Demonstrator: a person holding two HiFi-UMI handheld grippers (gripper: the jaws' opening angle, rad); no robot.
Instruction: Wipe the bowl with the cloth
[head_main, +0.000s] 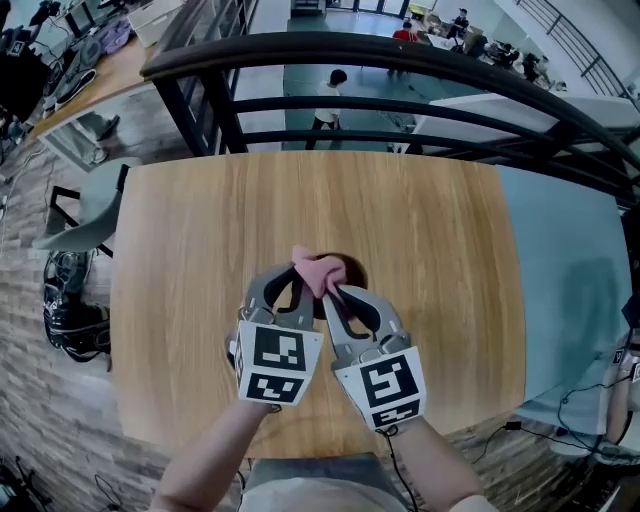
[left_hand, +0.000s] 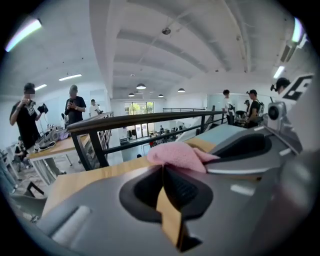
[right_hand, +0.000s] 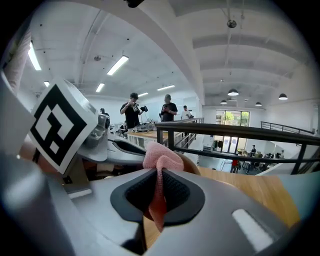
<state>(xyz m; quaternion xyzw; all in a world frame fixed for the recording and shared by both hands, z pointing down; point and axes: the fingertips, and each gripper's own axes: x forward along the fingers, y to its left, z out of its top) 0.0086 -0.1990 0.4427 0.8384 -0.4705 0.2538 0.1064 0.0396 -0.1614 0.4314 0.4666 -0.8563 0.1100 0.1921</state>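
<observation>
Two grippers meet tip to tip above the wooden bench (head_main: 200, 250). The right gripper (right_hand: 160, 172) has its jaws clenched on the pink cloth (right_hand: 159, 156). One fold is bunched just past the tips, and a tail hangs down between the jaws. The left gripper (left_hand: 162, 169) has its jaws pressed together on a thin tan edge (the wall of the bowl (left_hand: 170, 220), as far as its own view tells). The cloth lies just beyond its tips, touching them. Each gripper's cube (head_main: 275, 362) carries printed black-and-white square marker patterns.
</observation>
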